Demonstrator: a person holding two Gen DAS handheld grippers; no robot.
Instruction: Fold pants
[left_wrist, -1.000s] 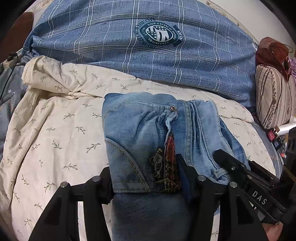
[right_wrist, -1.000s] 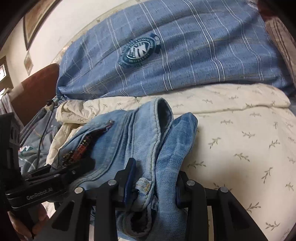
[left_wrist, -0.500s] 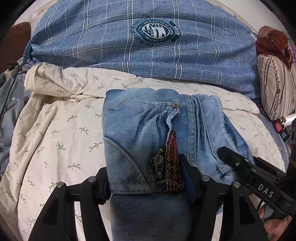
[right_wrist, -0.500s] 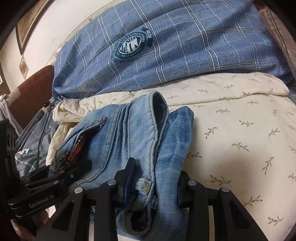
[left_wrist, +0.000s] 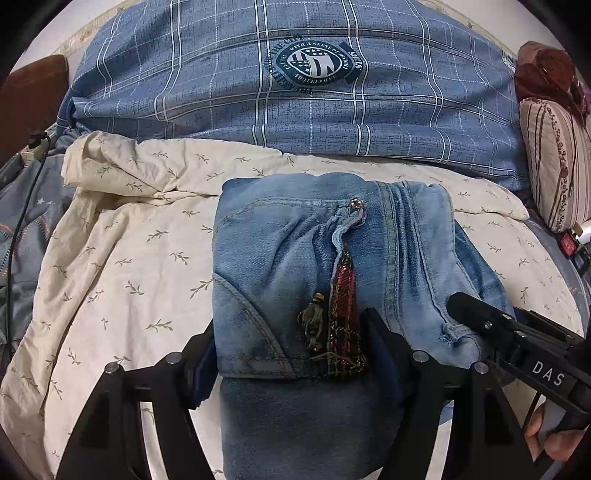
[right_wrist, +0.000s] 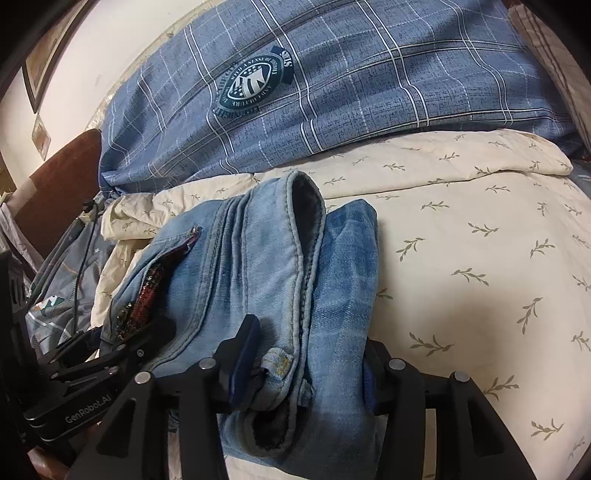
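Folded light-blue jeans lie on a cream leaf-print sheet, fly and plaid lining facing up. My left gripper straddles the near left part of the bundle; its jaws are opening, with denim between them but no visible squeeze. My right gripper straddles the near right edge, where a waistband fold and a darker leg layer lie between the pads; its jaws are opening too. Each gripper shows in the other's view: the right one and the left one.
A blue plaid duvet with a round crest is heaped behind the jeans. A striped pillow lies at the right. At the left are a black cable, grey bedding and a brown headboard. A hand shows low right.
Both grippers' jaws have spread wider around the jeans, the right one mostly in the last half second. The jeans have settled on the sheet; neither hand has shifted much.
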